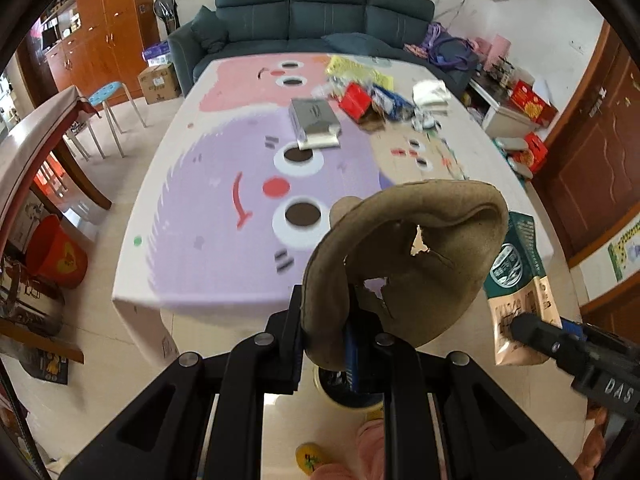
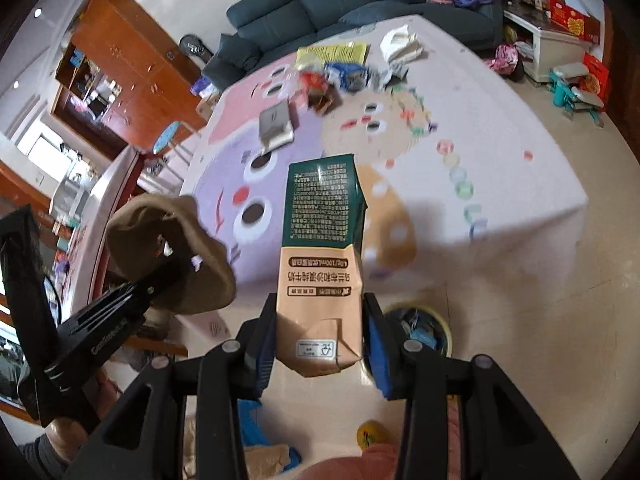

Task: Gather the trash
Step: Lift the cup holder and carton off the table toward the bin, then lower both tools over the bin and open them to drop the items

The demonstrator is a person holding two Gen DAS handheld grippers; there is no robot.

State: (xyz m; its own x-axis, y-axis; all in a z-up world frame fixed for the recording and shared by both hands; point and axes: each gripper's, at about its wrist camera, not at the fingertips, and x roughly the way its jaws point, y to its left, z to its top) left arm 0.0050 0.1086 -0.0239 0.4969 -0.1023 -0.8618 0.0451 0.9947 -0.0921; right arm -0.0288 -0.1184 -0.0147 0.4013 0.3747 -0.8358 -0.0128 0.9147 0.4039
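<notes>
Bin (image 2: 420,330): on the floor just beneath both tongs, holding scraps. Right gripper (image 2: 320,344): clamped on a green-and-tan milk carton (image 2: 322,248). Left gripper (image 1: 340,344): pinching a torn brown paper bowl (image 1: 404,264). Table (image 1: 224,240) ahead: grey box (image 1: 314,122), wrappers (image 1: 372,98).
</notes>
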